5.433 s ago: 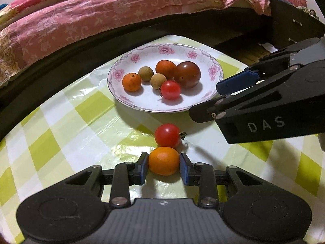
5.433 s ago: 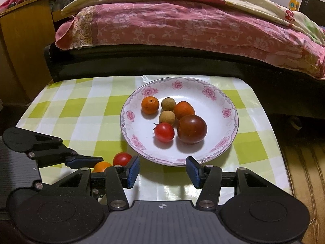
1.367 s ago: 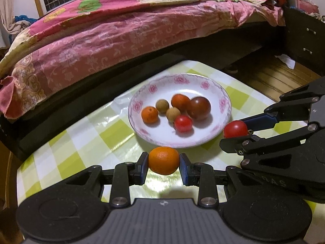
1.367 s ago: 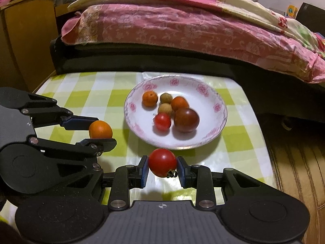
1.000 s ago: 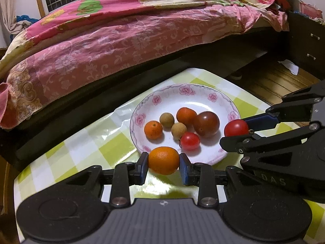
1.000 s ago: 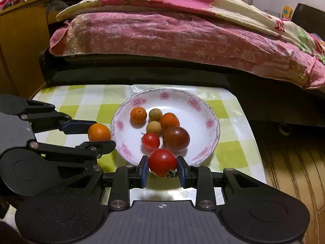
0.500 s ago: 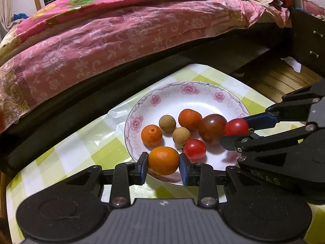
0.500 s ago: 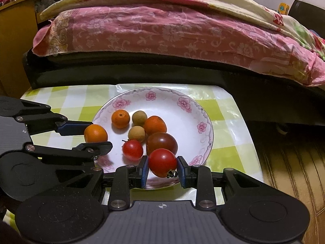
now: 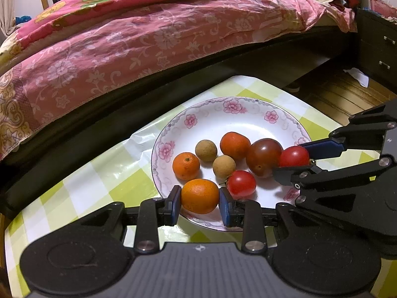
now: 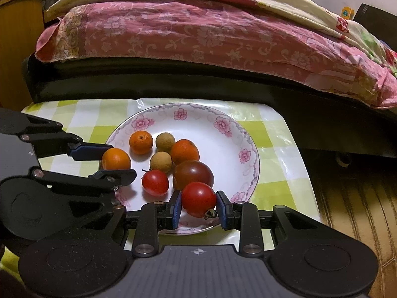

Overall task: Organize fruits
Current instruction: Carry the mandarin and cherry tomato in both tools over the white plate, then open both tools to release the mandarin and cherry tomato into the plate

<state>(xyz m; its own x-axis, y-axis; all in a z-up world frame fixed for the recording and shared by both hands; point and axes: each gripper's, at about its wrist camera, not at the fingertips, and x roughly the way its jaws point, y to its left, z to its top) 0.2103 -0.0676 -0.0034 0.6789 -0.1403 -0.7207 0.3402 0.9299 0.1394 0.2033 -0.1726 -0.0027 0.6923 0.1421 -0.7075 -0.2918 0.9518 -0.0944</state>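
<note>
My left gripper [image 9: 200, 204] is shut on a small orange [image 9: 200, 195] and holds it over the near left rim of the white flowered plate [image 9: 230, 114]. My right gripper [image 10: 198, 206] is shut on a red tomato [image 10: 198, 198] over the plate's near right part [image 10: 248, 146]. The right gripper also shows in the left wrist view [image 9: 294, 157], the left gripper in the right wrist view [image 10: 116, 160]. On the plate lie two small oranges [image 9: 186, 165], two brown longans [image 9: 206, 150], a dark tomato [image 9: 264, 157] and a red tomato [image 9: 241, 183].
The plate stands on a table with a green and white checked cloth [image 9: 82, 186]. A bed with a pink flowered quilt [image 9: 148, 32] runs close behind the table. A wooden floor [image 10: 357, 198] lies to the right, a dark cabinet [image 9: 377, 49] beyond it.
Both grippers have moved forward with their fruits and now hold them over the plate. Five seconds ago the right gripper was open and the red tomato lay on the cloth.
</note>
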